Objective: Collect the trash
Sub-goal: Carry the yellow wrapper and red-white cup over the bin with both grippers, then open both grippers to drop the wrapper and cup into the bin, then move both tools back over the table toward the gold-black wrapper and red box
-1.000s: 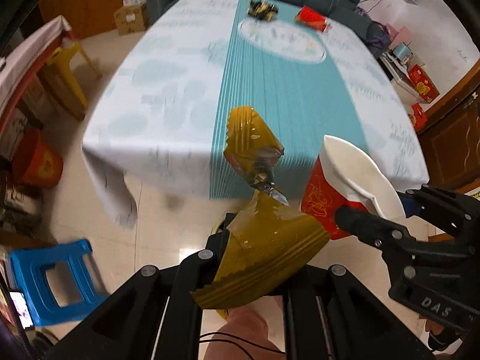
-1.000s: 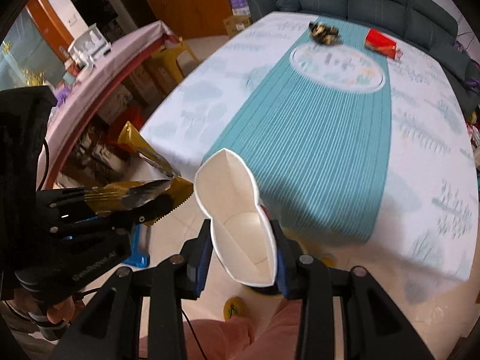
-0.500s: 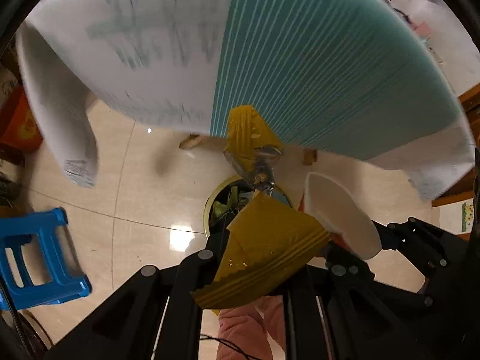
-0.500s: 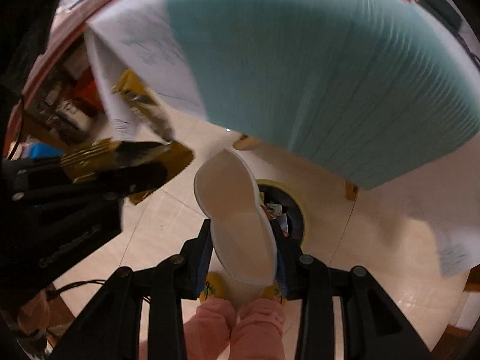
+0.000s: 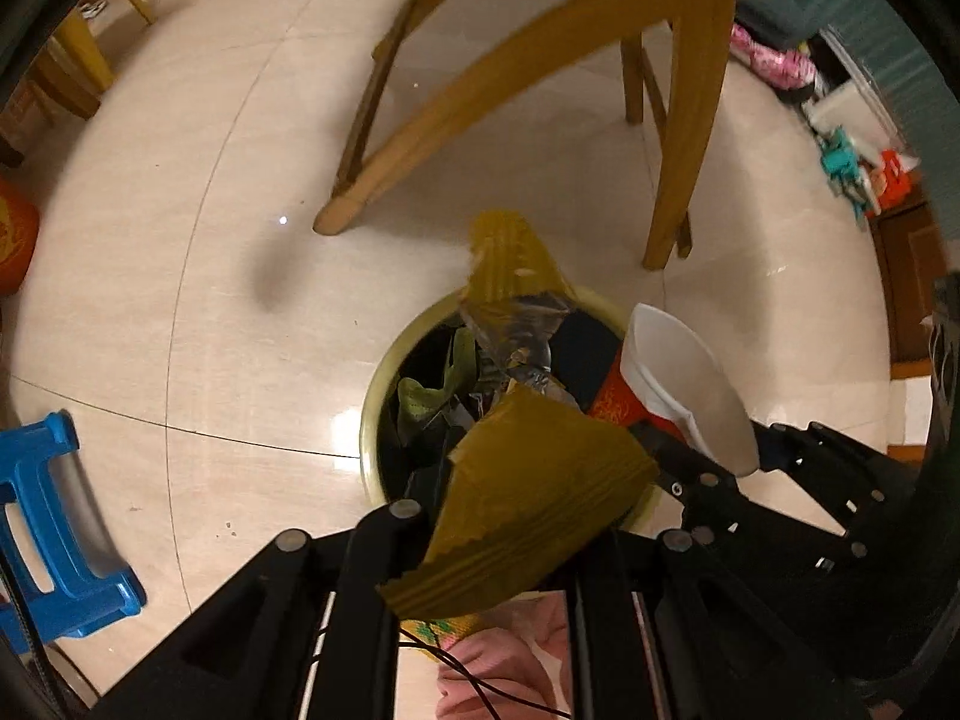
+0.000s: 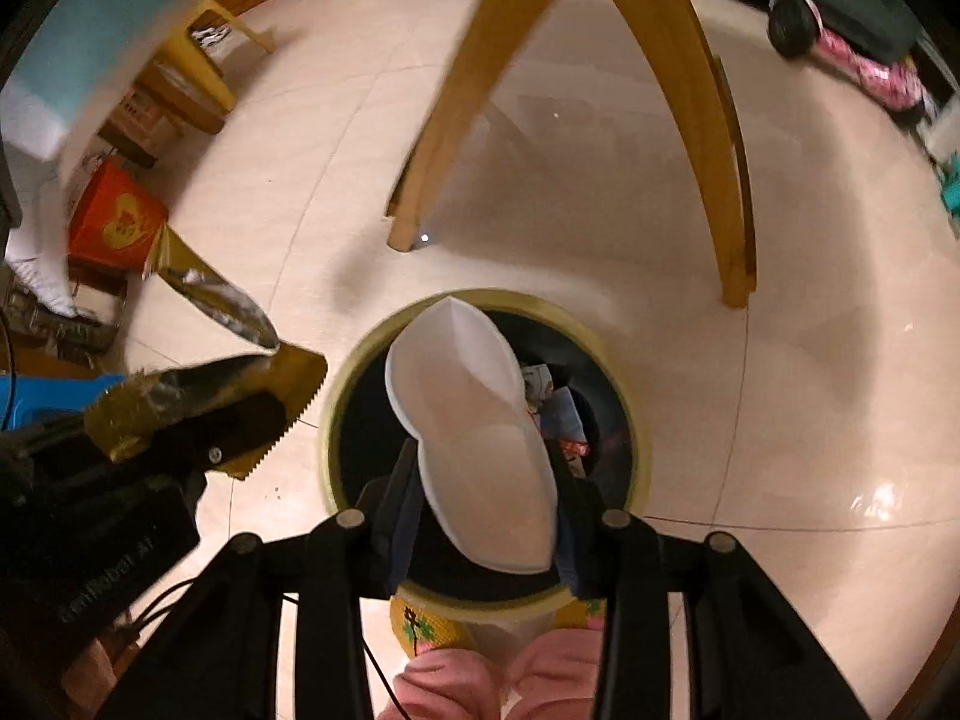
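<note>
I have both loads over the bin (image 6: 336, 420) on the floor: my left tool (image 5: 480, 516) is clenched on the gold wrapper (image 5: 540, 492), and my right tool (image 6: 480, 516) is letting its jaws spread around the squashed cup (image 6: 474, 420), which sits between them above the bin's mouth. I judge it best to centre each piece inside the rim before letting go, as the wrapper may flutter. I count one wrapper, one cup, one bin, two tools.
</note>
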### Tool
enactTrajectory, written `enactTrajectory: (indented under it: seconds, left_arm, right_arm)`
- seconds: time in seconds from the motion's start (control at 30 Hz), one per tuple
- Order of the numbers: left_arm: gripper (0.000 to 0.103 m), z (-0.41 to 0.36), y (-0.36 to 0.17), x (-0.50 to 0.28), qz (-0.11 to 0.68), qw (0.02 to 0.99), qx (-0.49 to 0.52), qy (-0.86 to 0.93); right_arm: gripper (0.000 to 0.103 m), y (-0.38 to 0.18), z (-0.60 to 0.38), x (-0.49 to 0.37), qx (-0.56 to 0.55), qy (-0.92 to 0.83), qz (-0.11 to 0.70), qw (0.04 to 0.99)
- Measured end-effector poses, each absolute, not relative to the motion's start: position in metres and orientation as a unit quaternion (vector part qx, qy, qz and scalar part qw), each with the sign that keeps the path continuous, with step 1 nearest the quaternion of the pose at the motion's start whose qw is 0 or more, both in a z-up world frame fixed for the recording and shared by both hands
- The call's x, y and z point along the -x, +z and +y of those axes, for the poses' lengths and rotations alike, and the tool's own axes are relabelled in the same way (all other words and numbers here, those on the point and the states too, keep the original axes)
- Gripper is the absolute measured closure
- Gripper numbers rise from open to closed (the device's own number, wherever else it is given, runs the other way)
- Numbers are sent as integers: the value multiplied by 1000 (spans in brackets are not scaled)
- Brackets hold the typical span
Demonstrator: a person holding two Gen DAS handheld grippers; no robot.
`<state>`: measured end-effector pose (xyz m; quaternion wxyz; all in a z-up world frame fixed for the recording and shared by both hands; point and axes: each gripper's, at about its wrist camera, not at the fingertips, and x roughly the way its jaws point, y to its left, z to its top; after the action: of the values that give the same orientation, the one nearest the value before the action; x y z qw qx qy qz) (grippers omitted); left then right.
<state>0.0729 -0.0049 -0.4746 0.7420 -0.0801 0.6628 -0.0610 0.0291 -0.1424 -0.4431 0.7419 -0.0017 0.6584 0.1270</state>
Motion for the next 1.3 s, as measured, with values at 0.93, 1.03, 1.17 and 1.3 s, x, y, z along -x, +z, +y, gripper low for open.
enactTrajectory:
  seconds: [0.93,1.03,1.17,1.3]
  left_arm:
    - [19,26,-392,-50,635,769,74,6]
    - [19,34,-361,-41,625,776,78,14]
    - [19,41,-318,-31,611,786,88,24]
    - [19,44,-271,-23,590,803,81,27]
  right_arm:
    - [33,-406,-149,-29,40,90,672,734]
    - [33,-375,-147,-28,41,91,662,743]
    - [33,-334,-144,-26,35,95,652,752]
    - [33,-295,-141,-22,26,105,648,754]
